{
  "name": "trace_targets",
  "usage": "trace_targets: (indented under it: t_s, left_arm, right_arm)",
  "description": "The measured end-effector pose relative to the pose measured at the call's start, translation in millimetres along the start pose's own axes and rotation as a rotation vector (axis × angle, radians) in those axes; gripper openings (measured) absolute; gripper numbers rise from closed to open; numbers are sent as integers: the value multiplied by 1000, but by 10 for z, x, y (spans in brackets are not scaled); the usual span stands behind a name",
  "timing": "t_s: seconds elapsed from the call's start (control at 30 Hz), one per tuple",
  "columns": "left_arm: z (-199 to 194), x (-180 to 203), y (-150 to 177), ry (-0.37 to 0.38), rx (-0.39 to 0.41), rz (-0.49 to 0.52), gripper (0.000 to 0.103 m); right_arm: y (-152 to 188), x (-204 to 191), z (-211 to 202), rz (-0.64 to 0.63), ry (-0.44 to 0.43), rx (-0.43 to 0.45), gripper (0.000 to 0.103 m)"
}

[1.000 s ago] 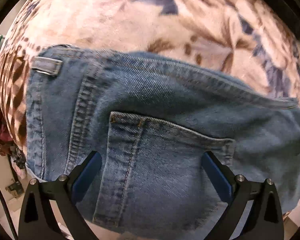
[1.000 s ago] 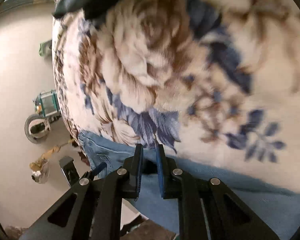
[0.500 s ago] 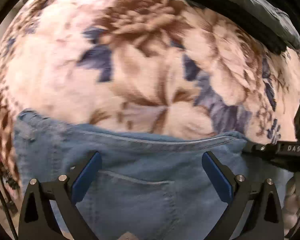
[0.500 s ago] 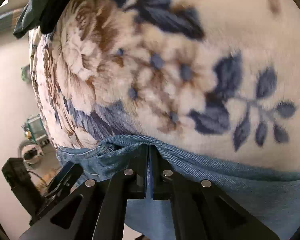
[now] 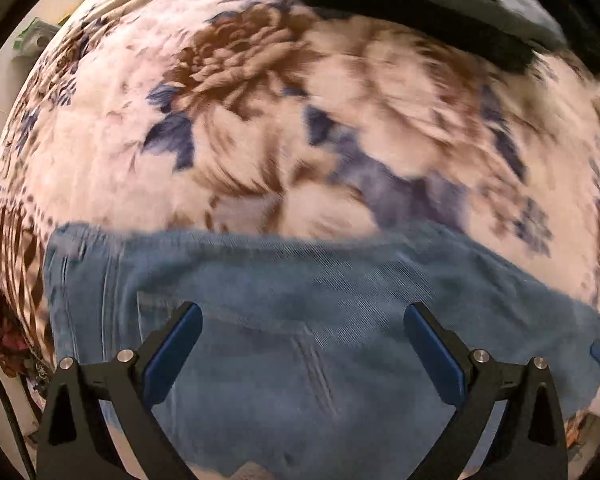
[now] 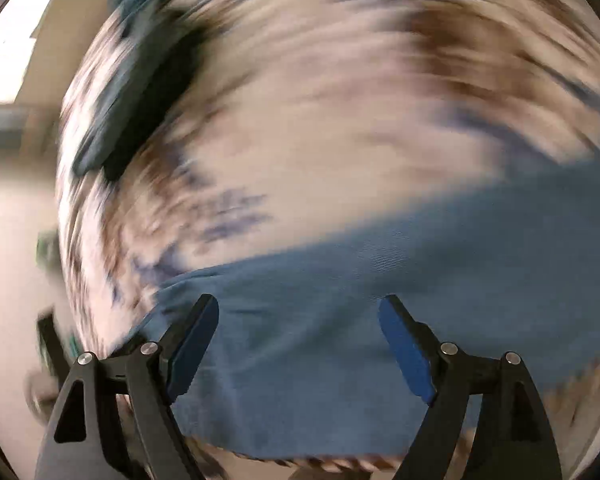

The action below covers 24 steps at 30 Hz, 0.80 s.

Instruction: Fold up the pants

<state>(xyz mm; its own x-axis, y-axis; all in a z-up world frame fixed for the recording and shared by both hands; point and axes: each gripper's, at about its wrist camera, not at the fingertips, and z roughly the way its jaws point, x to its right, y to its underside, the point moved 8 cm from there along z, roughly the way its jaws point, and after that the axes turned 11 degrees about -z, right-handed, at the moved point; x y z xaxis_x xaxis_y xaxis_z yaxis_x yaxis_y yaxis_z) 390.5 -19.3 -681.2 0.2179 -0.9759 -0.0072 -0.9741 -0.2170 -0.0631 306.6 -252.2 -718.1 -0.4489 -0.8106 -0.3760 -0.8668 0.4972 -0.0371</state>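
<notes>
Folded jeans (image 5: pixel 300 320) are laid flat on the floral blanket (image 5: pixel 260 120), near its edge. Left gripper (image 5: pixel 302 344) is held wide open above the jeans, nothing gripped. Right gripper (image 6: pixel 300 344) jaws just opened, jeans released beneath.

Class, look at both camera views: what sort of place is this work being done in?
Probably a bedroom at home: the jeans lie on a plush floral blanket, seemingly spread over a bed, with dark clothing at its far edge.
</notes>
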Motion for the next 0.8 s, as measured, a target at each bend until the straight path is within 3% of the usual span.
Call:
trace_targets:
  t_s: [0.2, 0.3, 0.37, 0.4, 0.47, 0.57, 0.8]
  left_arm:
    - [-89, 808, 631, 23, -67, 110, 103]
    - [-39, 1387, 876, 41, -84, 158, 103]
    - [6, 1783, 1006, 49, -85, 200, 103]
    - [37, 2015, 1068, 53, -79, 222, 103]
    - [116, 2391, 1161, 58, -77, 258, 103]
    - [221, 2764, 1231, 44, -66, 302, 103]
    - [316, 3321, 1363, 12, -31, 361, 103]
  right_arm:
    - [524, 1956, -950, 446, 153, 210, 84]
    - [644, 2694, -1219, 565, 168, 277, 83]
    - [626, 3033, -1277, 590, 179, 290, 76]
    - [598, 3147, -1243, 588, 169, 287, 72]
    - [539, 3307, -1128, 574, 170, 272, 19]
    - [464, 3365, -910, 517, 243, 226, 11]
    - [310, 3069, -1371, 368, 261, 399, 8]
